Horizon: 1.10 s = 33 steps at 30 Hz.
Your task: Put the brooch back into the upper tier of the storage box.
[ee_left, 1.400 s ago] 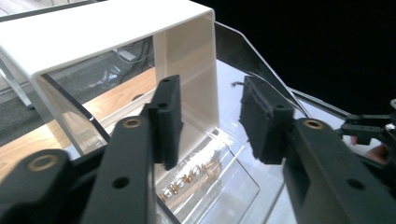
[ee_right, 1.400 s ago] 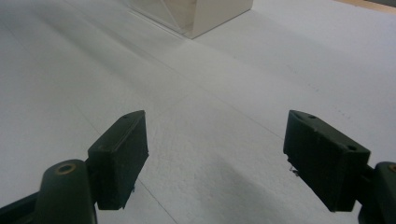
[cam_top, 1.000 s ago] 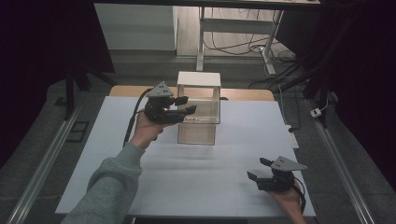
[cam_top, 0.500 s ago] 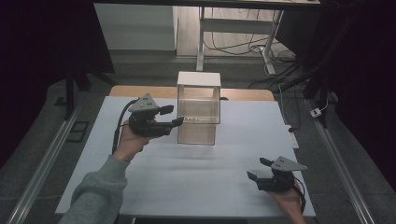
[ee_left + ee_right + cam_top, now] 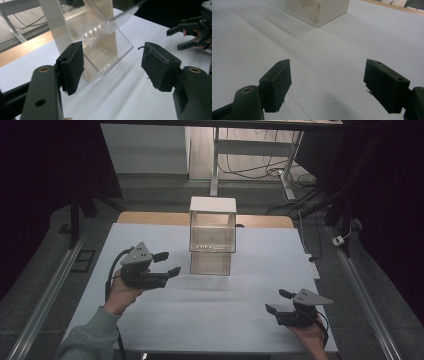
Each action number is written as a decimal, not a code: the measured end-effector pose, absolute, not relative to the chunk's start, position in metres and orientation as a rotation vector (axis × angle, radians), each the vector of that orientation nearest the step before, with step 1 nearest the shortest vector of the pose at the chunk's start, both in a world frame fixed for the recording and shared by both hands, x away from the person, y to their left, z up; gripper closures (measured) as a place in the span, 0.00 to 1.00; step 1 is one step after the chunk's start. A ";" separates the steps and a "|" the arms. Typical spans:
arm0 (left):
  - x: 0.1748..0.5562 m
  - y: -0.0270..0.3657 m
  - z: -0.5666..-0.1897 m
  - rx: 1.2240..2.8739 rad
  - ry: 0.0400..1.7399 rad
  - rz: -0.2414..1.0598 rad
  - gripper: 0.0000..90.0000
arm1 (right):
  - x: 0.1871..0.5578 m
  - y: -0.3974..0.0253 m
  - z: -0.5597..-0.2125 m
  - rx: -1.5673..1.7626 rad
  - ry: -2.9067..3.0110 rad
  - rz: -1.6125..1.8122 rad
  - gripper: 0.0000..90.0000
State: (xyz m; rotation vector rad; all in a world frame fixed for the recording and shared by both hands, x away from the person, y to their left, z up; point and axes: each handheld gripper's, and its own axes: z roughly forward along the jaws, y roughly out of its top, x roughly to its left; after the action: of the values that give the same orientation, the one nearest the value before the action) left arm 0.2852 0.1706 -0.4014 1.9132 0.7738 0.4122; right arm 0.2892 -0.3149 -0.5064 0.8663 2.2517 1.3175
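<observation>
We have a broad open stretch of white table (image 5: 210,315) across the lower middle of the high view, nothing lying between the left gripper (image 5: 167,263) at centre left and the right gripper (image 5: 277,301) at lower right. The one obstacle we see is the clear box (image 5: 212,232) standing at upper centre, its flap (image 5: 210,264) folded down toward us. Bare surface runs along both sides of it, left and right, to the table edges.

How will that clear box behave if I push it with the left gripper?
The clear box looks rigid, with smooth see-through walls, so pads may slip. It stands tall with a white top; a high push might tip it, a low one probably slides it on the white table.
</observation>
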 end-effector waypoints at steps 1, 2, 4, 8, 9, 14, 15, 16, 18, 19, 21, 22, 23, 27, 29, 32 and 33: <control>0.281 0.174 -0.405 1.913 0.779 0.414 0.38 | 0.289 -0.315 -0.507 0.864 2.251 1.314 0.24; 0.279 0.175 -0.408 1.914 0.783 0.415 0.38 | 0.288 -0.316 -0.507 0.869 2.249 1.317 0.24; 0.273 0.180 -0.415 1.923 0.793 0.416 0.37 | 0.288 -0.317 -0.506 0.870 2.249 1.314 0.24; 0.263 0.189 -0.429 1.931 0.817 0.416 0.36 | 0.287 -0.317 -0.507 0.870 2.251 1.308 0.24; 0.261 0.192 -0.433 1.932 0.826 0.415 0.36 | 0.287 -0.317 -0.507 0.869 2.254 1.306 0.24; 0.251 0.205 -0.450 1.938 0.865 0.424 0.35 | 0.285 -0.318 -0.506 0.871 2.252 1.300 0.24; 0.250 0.208 -0.453 1.938 0.876 0.423 0.35 | 0.285 -0.318 -0.506 0.871 2.251 1.300 0.24; 0.249 0.211 -0.457 1.939 0.889 0.424 0.35 | 0.285 -0.319 -0.506 0.873 2.248 1.301 0.24; 0.246 0.216 -0.463 1.937 0.911 0.417 0.34 | 0.284 -0.319 -0.506 0.874 2.246 1.300 0.24; 0.245 0.219 -0.466 1.937 0.919 0.417 0.34 | 0.284 -0.319 -0.506 0.874 2.245 1.298 0.24; 0.242 0.223 -0.472 1.935 0.940 0.417 0.34 | 0.284 -0.319 -0.505 0.874 2.244 1.294 0.24; 0.241 0.225 -0.474 1.935 0.945 0.419 0.34 | 0.283 -0.319 -0.505 0.874 2.243 1.297 0.24; 0.240 0.227 -0.477 1.934 0.950 0.421 0.34 | 0.283 -0.319 -0.505 0.874 2.241 1.298 0.24; 0.236 0.233 -0.489 1.931 0.978 0.416 0.33 | 0.283 -0.320 -0.506 0.877 2.241 1.292 0.24; 0.236 0.235 -0.494 1.938 0.991 0.422 0.33 | 0.283 -0.320 -0.506 0.877 2.242 1.290 0.24; 0.235 0.236 -0.500 1.951 0.999 0.437 0.33 | 0.283 -0.320 -0.505 0.874 2.241 1.288 0.24; 0.235 0.236 -0.502 1.954 1.000 0.438 0.33 | 0.283 -0.320 -0.505 0.873 2.241 1.287 0.24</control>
State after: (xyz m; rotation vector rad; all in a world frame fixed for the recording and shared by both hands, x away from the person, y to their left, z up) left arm 0.2347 0.2362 -0.5018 1.9542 1.0005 0.4377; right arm 0.2826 -0.3203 -0.5054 0.8729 2.2407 1.2869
